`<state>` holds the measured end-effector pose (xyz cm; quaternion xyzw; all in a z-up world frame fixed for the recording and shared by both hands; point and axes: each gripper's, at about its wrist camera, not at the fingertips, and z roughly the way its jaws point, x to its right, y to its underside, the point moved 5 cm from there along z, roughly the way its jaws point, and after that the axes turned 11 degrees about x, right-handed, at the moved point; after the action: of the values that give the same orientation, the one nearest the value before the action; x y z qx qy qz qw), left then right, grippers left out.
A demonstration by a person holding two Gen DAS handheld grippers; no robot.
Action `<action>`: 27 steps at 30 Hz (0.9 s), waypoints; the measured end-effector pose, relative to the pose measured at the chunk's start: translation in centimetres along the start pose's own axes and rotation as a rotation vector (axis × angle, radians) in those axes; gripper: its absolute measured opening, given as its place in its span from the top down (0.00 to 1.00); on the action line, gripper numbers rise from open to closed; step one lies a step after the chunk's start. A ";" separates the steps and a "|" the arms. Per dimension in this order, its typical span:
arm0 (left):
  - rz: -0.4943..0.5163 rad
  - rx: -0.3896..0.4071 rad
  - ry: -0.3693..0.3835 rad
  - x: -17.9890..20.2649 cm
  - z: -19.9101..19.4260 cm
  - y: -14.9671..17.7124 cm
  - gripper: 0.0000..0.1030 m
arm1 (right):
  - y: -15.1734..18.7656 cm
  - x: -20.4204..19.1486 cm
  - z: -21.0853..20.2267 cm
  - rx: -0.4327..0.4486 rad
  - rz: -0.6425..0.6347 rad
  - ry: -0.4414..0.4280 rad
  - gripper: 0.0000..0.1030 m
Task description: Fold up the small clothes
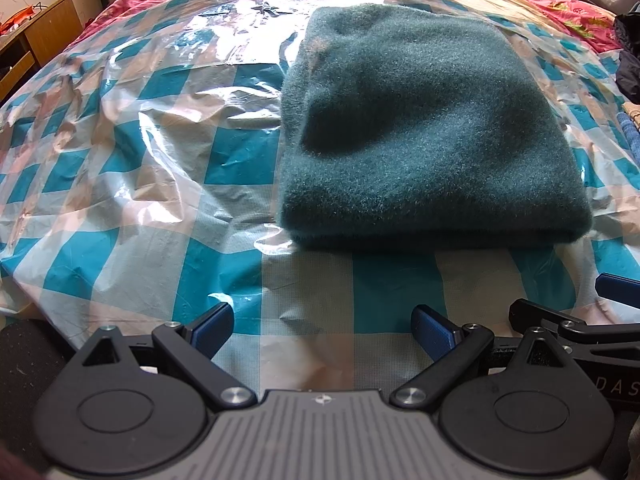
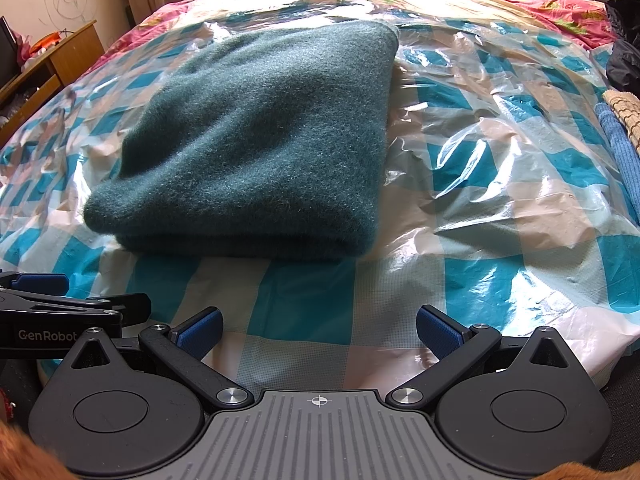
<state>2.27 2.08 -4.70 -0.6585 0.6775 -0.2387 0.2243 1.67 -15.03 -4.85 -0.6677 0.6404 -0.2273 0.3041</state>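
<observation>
A dark green fuzzy garment (image 1: 424,128) lies folded into a thick rectangle on the checked plastic sheet (image 1: 140,184) that covers the bed. In the right wrist view the same garment (image 2: 264,140) sits left of centre. My left gripper (image 1: 323,330) is open near the front edge of the bed, short of the garment, with nothing between its blue pads (image 1: 212,330). My right gripper (image 2: 319,330) is also open and holds nothing, just in front of the garment's near fold. Each gripper's finger shows at the edge of the other's view.
A wooden desk (image 1: 44,36) stands at the left of the bed. A red flowered bedcover (image 2: 560,12) shows past the plastic sheet. A blue towel (image 2: 620,152) and dark clothes (image 2: 624,60) lie along the right side.
</observation>
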 end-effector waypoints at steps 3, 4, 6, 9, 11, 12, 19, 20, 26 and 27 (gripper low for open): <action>0.000 0.000 0.000 0.0 0.0 0.0 0.03 | 0.0 0.0 0.0 0.000 0.000 0.000 0.00; 0.000 0.000 0.000 0.0 0.0 0.0 0.03 | 0.0 0.0 0.0 0.000 0.000 0.000 0.00; 0.001 -0.001 0.000 0.0 0.0 0.0 0.03 | 0.0 0.0 0.0 0.000 0.000 0.000 0.00; -0.001 -0.002 0.000 0.0 0.0 0.1 0.03 | 0.0 0.0 0.0 0.001 -0.001 -0.001 0.00; -0.002 -0.002 -0.003 0.0 -0.1 0.2 0.03 | 0.0 0.0 0.0 0.001 -0.003 -0.002 0.00; -0.002 -0.002 -0.003 0.0 -0.1 0.2 0.03 | 0.0 0.0 0.0 0.001 -0.004 -0.002 0.00; -0.004 -0.003 -0.005 0.0 -0.1 0.2 0.03 | 0.0 -0.1 0.0 0.002 -0.005 -0.004 0.00; -0.003 -0.003 -0.005 0.0 -0.1 0.2 0.03 | 0.0 -0.1 0.0 0.002 -0.005 -0.004 0.00; -0.003 -0.009 -0.002 -0.1 -0.2 0.3 0.04 | 0.0 -0.1 0.0 0.002 -0.006 -0.004 0.00; -0.004 -0.011 -0.001 0.0 -0.2 0.4 0.04 | 0.0 -0.1 0.0 0.002 -0.006 -0.004 0.00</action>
<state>1.88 2.13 -4.80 -0.6613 0.6773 -0.2352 0.2204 1.66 -14.91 -4.84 -0.6696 0.6376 -0.2276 0.3055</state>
